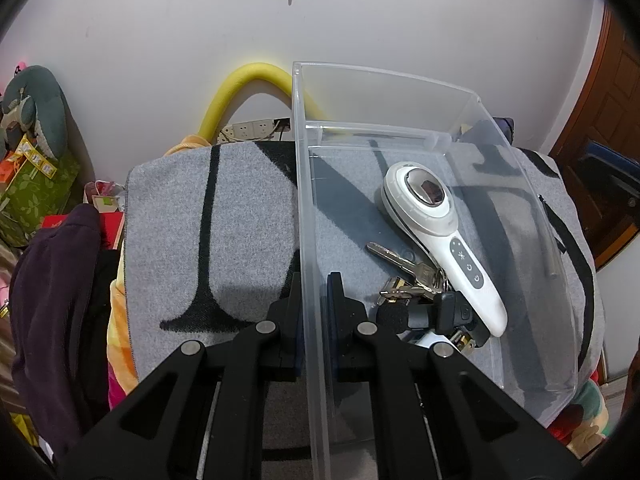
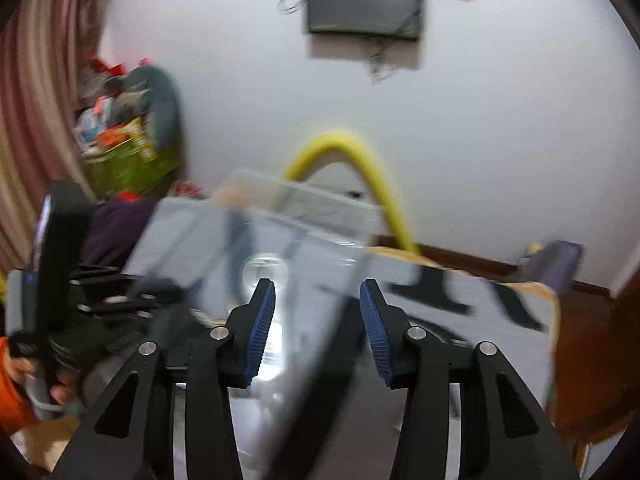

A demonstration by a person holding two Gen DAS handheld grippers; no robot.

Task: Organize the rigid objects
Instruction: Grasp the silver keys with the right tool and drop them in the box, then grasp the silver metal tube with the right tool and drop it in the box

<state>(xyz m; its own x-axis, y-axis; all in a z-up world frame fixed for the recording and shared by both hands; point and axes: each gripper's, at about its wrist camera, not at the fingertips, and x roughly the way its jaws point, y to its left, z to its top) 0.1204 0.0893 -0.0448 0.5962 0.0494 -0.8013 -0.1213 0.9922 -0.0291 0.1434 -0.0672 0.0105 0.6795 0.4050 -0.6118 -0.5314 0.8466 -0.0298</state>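
Note:
A clear plastic bin [image 1: 520, 184] lies on a grey blanket [image 1: 248, 216]. My left gripper [image 1: 316, 284] is shut on the bin's left wall, one finger outside and one inside. In the bin lie a white handheld device [image 1: 440, 232], a bunch of keys [image 1: 408, 276] and a black key fob [image 1: 452, 312]. The right wrist view is blurred. There my right gripper [image 2: 317, 296] stands open over the near end of the bin [image 2: 304, 200], its blue pads [image 2: 262, 328] pressing on nothing. A hand [image 2: 60, 392] holding the left gripper [image 2: 100, 308] shows at the left.
A yellow foam tube [image 1: 248, 76] arches against the wall behind the bin, beside a power strip [image 1: 250, 130]. A dark purple garment [image 1: 52, 280] and a pile of boxes [image 1: 36, 184] crowd the left. A wooden door [image 1: 608, 152] stands at the right.

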